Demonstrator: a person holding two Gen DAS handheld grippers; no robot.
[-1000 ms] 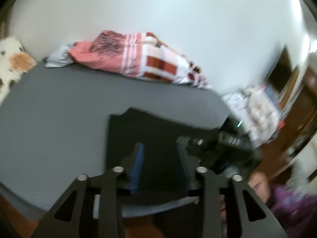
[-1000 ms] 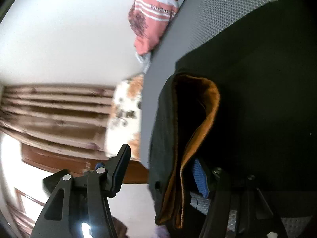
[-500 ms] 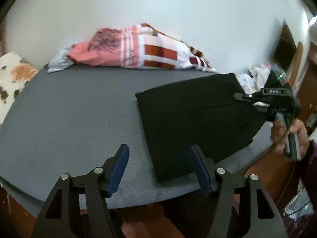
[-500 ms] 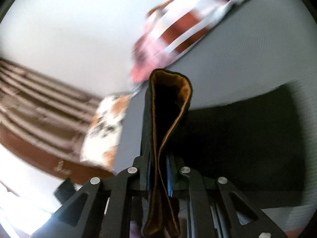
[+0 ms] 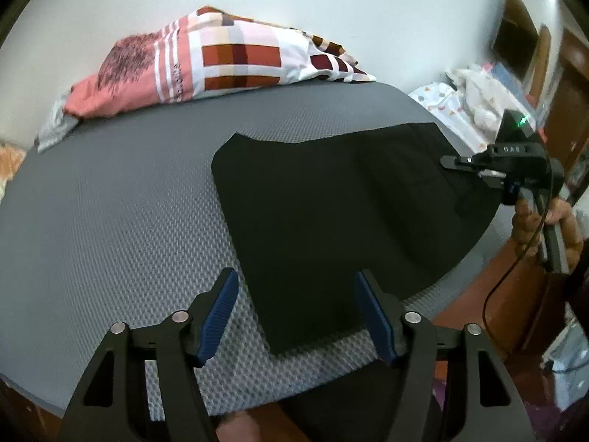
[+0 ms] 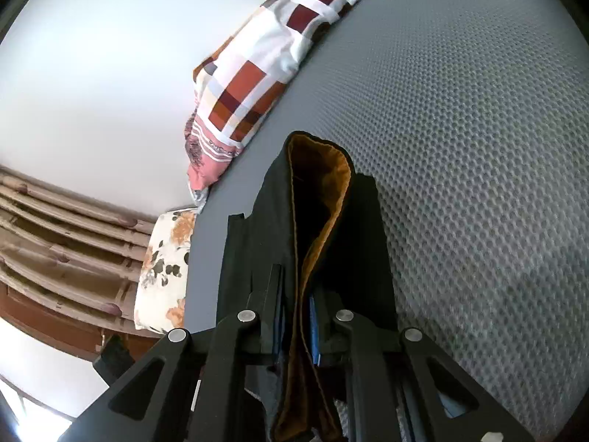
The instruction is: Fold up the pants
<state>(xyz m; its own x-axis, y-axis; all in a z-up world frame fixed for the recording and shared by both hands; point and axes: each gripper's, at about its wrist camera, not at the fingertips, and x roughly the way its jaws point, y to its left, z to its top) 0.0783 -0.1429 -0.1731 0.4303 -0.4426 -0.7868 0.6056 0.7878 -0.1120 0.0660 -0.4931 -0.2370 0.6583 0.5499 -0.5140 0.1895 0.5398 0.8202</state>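
Black pants lie partly folded, flat at centre frame on the grey bed, right claw clamped on their orange-lined edge, left claw opening, nothing gripped, at lower frame; further folds likely remain.

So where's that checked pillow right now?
The checked pillow lies at the far edge of the grey mat, against the white wall, beyond the black pants. In the right wrist view it sits upper centre.
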